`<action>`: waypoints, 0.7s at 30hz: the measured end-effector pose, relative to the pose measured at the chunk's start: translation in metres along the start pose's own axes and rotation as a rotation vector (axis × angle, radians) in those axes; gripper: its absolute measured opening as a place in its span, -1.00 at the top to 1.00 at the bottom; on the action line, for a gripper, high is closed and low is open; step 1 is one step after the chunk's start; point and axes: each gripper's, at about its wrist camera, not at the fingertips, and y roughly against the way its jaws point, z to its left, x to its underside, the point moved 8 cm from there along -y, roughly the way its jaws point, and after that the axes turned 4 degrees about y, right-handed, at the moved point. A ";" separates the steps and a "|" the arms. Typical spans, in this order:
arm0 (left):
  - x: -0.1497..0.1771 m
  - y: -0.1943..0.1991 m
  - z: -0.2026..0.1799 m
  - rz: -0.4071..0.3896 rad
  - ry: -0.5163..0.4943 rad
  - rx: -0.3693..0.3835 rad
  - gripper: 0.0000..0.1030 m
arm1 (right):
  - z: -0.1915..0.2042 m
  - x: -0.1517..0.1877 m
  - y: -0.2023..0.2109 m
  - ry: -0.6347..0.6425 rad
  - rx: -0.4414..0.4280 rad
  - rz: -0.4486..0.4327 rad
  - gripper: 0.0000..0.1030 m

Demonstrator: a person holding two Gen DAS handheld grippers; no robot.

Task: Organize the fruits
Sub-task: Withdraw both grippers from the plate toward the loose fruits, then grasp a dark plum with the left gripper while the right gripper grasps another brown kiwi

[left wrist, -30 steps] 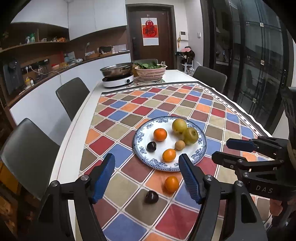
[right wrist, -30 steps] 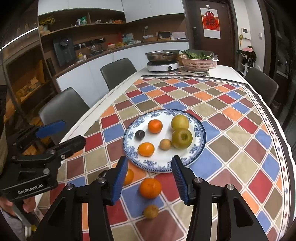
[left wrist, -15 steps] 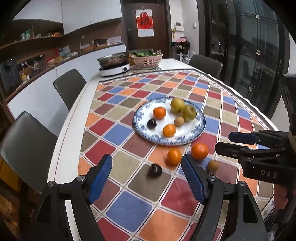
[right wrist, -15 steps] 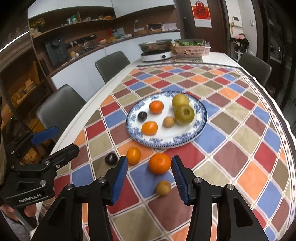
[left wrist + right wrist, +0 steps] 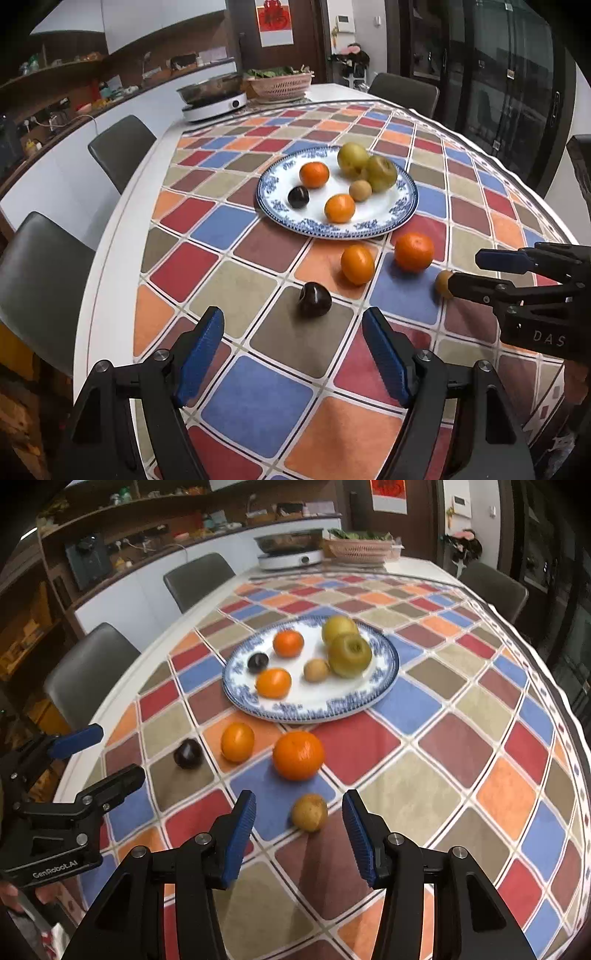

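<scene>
Blue-padded, the left gripper (image 5: pixel 293 354) stands spread wide at the bottom of its frame, gripping nothing, with a dark plum (image 5: pixel 314 299) just above it on the checked tablecloth (image 5: pixel 258 398). The right gripper (image 5: pixel 299 836) (also parted, nothing grasped) frames a small brown fruit (image 5: pixel 309 812) at lower centre. Above it lie a large orange (image 5: pixel 298 755), a smaller orange (image 5: pixel 237 741), then the blue-rimmed plate (image 5: pixel 314 709) holding six fruits

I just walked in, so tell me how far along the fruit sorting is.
About halfway. Six fruits already sit on the blue-rimmed plate. Nothing is in hand: the left tool is open in front of the dark plum, the right tool open around the small brown fruit. Those two, the small orange and the large orange still lie on the tablecloth.
</scene>
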 end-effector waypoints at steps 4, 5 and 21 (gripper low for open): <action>0.001 -0.013 0.002 0.023 0.016 0.018 -0.50 | 0.000 0.006 -0.010 -0.009 0.006 0.025 0.04; 0.001 -0.016 0.003 0.028 0.020 0.022 -0.50 | 0.000 0.007 -0.012 -0.008 0.009 0.032 0.04; -0.003 -0.057 -0.002 0.078 0.016 0.044 -0.38 | -0.006 0.012 -0.028 0.002 0.035 0.070 0.28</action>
